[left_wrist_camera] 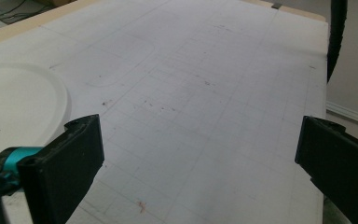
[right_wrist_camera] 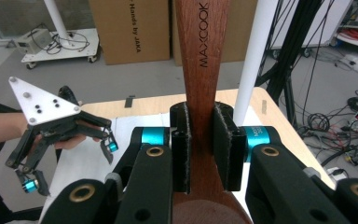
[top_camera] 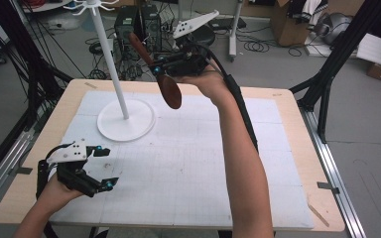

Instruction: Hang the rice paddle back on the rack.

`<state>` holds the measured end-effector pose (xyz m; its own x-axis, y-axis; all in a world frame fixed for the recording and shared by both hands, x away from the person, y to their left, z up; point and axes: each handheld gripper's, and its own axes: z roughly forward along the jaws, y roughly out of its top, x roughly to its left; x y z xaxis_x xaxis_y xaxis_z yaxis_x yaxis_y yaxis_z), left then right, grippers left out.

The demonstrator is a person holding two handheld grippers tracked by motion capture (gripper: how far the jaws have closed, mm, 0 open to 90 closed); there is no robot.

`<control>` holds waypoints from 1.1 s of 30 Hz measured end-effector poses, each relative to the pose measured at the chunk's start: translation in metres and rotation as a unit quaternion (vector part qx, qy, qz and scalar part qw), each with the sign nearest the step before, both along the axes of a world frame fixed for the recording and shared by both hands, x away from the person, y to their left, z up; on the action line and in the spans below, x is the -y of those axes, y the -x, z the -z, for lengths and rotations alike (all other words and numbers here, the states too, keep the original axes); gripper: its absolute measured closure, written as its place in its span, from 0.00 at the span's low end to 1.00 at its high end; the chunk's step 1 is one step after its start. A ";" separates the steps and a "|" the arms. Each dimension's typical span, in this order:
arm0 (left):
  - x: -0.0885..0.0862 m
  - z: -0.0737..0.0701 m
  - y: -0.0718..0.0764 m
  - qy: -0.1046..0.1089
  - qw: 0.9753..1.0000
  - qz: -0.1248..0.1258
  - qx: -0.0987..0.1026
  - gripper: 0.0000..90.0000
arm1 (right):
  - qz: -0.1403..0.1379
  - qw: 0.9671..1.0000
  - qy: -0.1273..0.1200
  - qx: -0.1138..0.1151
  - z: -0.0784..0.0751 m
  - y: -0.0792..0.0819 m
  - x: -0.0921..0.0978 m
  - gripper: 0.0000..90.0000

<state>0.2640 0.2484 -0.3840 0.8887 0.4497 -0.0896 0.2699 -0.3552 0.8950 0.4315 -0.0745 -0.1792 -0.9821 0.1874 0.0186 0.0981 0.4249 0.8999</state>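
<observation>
wood: dark brown wooden spatula point(top_camera: 164, 82), stiff, light by the look of it, smooth and likely a bit slippery; best held at the narrow neck.
high view, right gripper point(top_camera: 159, 70): raised above the far edge of the table point(top_camera: 297, 148), clamped on the spatula neck, blade hanging down, handle slanting up toward the white rack pole point(top_camera: 110, 59).
high view, left gripper point(top_camera: 102, 167): low over the near left of the white mat point(top_camera: 203, 163), jaws spread, holding nothing.
left gripper view: both black jaws wide apart above bare gridded mat point(left_wrist_camera: 205, 107); rim of the rack's round base point(left_wrist_camera: 51, 93) at left.
right gripper view: pads closed on the spatula point(right_wrist_camera: 200, 60) just above the blade; "maxcook" printed on the handle.
hidden: handle tip cut off at top of the right gripper view; blade mostly lost behind the jaws; rack hooks cropped in the high view.
</observation>
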 end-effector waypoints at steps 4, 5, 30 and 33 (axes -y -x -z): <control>-0.001 0.000 0.000 -0.001 1.000 0.002 0.000 0.02 | 0.003 1.000 -0.005 0.002 -0.006 -0.006 -0.005 0.87; 0.000 0.000 0.000 -0.001 1.000 0.001 0.000 0.02 | 0.006 1.000 -0.002 0.005 -0.008 -0.008 -0.007 0.87; 0.000 0.001 0.000 -0.001 1.000 0.007 -0.002 0.02 | 0.041 0.999 -0.008 0.006 -0.035 -0.047 -0.041 0.87; -0.001 0.000 0.000 0.000 1.000 0.007 0.000 0.02 | 0.044 0.999 -0.006 0.004 -0.035 -0.050 -0.042 0.87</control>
<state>0.2644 0.2492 -0.3844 0.8946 0.4376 -0.0902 0.2657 -0.3586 0.8949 0.4817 -0.0325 -0.1441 -0.9618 0.2733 0.0142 0.1281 0.4038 0.9058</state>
